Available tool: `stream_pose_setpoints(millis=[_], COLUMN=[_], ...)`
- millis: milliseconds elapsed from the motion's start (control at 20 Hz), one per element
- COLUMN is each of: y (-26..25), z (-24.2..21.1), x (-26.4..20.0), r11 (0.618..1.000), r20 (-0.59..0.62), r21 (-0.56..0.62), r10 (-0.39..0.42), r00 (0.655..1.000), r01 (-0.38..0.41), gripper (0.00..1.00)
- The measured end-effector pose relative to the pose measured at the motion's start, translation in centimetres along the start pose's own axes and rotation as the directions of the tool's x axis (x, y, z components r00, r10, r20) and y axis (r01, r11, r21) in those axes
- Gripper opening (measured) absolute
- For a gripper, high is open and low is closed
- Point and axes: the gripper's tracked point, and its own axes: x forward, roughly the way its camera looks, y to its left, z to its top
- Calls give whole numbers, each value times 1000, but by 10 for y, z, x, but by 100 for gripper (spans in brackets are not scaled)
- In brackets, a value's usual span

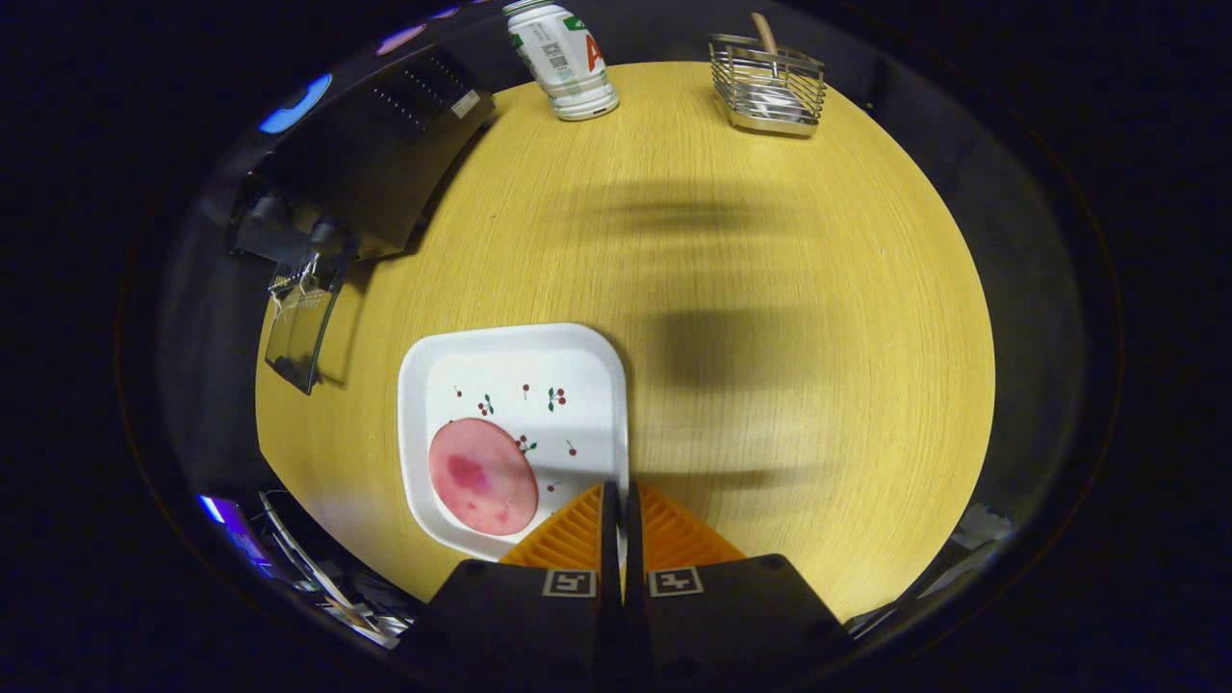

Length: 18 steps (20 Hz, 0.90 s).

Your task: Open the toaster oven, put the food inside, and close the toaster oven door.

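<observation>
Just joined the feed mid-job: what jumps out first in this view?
The white tray just ahead of the gripper, whose fingers are closed on nothing, holds a round pink slice of food in its near corner. Beyond and left, the black toaster oven stands with its glass door swung down open on the yellow table.

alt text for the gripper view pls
The gripper hangs with fingers closed together, empty, over the near edge of a white plate holding a pink slice of meat. On the round wooden table, a black toaster oven stands with its door open, beyond the plate.
</observation>
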Motion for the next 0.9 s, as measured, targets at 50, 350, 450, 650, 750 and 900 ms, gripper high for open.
stream_pose_setpoints(millis=[50,350,450,650,750,900], y=[-1,5,16,42,52,66], z=[1,-9,-17,-27,-32,-42], x=[-2,-4,-7,-17,-22,-28], r11=[1000,991,978,929,907,878], r20=[0,23,39,94,112,134], r21=[20,119,180,310,352,401], r10=[8,56,100,183,205,225], r00=[1000,998,994,979,972,965], r01=[-8,-58,-105,-204,-232,-260], gripper=[5,5,5,5,5,5])
